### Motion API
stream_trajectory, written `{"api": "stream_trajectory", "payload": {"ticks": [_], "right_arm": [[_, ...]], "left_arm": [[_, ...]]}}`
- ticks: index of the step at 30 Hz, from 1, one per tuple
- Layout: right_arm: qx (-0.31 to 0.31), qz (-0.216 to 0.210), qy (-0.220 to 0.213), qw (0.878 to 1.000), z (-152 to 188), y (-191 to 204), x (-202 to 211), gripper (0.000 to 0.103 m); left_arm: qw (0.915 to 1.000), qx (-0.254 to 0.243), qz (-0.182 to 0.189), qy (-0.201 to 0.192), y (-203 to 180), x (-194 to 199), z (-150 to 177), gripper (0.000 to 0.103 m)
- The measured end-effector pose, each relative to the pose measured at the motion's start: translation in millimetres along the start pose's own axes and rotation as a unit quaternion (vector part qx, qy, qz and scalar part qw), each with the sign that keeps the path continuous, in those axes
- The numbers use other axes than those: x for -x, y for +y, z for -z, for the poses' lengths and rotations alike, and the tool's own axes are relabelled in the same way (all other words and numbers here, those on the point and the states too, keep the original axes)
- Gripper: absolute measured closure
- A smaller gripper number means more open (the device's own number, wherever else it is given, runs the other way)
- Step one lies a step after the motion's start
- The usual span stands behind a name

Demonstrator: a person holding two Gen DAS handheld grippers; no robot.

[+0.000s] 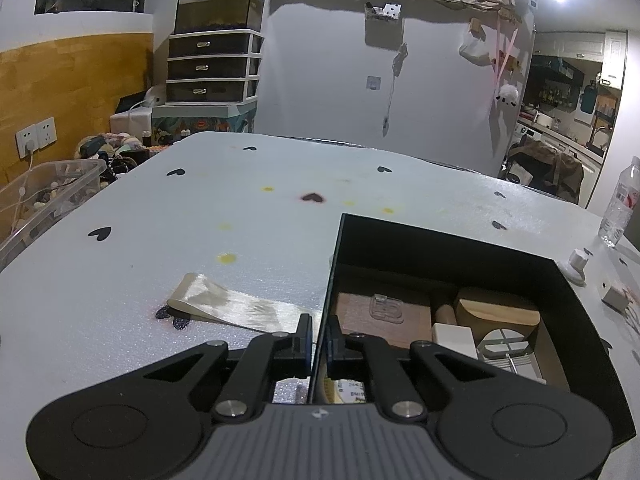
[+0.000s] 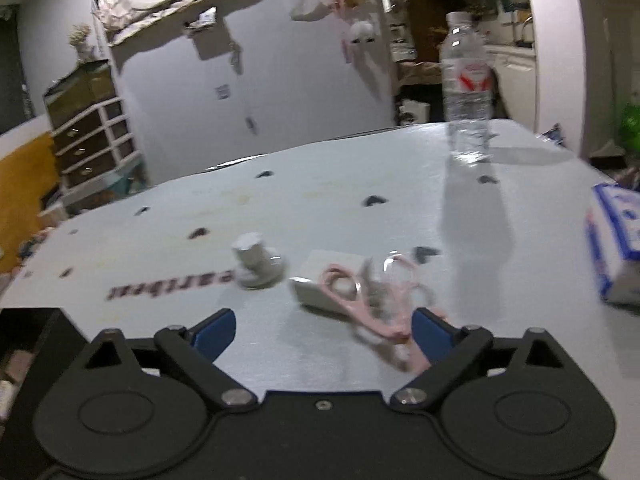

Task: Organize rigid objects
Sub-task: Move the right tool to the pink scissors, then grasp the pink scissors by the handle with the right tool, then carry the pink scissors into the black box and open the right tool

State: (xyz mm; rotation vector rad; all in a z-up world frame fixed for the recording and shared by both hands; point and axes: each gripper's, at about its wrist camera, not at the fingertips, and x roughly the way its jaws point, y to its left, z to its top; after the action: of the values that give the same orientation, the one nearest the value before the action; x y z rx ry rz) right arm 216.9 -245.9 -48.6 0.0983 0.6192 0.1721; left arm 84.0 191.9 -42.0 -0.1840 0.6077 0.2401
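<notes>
The left gripper [image 1: 319, 342] pinches the black box [image 1: 576, 292] wall; the right gripper [image 2: 322, 330] gapes wide, pink scissors [image 2: 374, 300] between its fingers, a bottle [image 2: 466, 80] beyond.

Left gripper [image 1: 319, 340]: matte black linkage arms, two round black side housings each with faint embossed circle, silver pivot screws at arm joints. Centre of body: grey ribbed plate with small logo mark near top edge. Fingers [image 1: 305, 336] black, thin blue pad edge showing.

Right gripper [image 2: 322, 332]: same black linkage, triangular cut-outs in outer arms, silver pivot screws, one small dark screw at centre of body. Fingers [image 2: 214, 330] faced with bright blue pads.
</notes>
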Motion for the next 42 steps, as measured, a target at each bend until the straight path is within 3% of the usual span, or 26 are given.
{"api": "stream_trajectory", "payload": {"ticks": [4,8,12,21,23,24,25,37,42], "right_arm": [[0.039,0.058,0.001,0.998,-1,-8,-1,0.011],[0.063,0.080,0.013,0.995,-1,-21,-7,0.012],[0.060,0.093,0.027,0.994,-2,-35,-17,0.019],[0.026,0.081,0.040,0.996,-1,-56,-38,0.036],[0.029,0.076,0.034,0.996,0,-55,-39,0.045],[0.027,0.073,0.030,0.997,-1,-56,-38,0.060],[0.025,0.073,0.029,0.997,-1,-56,-38,0.061],[0.031,0.058,-0.001,0.998,-8,-47,-21,0.062],[0.025,0.006,-0.034,0.999,-18,-31,2,0.062]], "left_arm": [[1.0000,0.002,0.001,0.003,-1,-2,1,0.096],[1.0000,0.003,0.001,0.005,0,-3,1,0.097],[1.0000,0.004,0.002,0.005,0,-3,1,0.097],[1.0000,0.003,0.001,0.005,0,-3,1,0.097],[1.0000,0.004,0.001,0.005,1,-3,2,0.097],[1.0000,0.004,0.001,0.005,1,-3,2,0.097],[1.0000,0.004,0.002,0.005,1,-3,1,0.097],[1.0000,0.003,0.001,0.005,1,-3,2,0.097],[1.0000,0.002,0.001,0.005,1,-3,2,0.097]]}}
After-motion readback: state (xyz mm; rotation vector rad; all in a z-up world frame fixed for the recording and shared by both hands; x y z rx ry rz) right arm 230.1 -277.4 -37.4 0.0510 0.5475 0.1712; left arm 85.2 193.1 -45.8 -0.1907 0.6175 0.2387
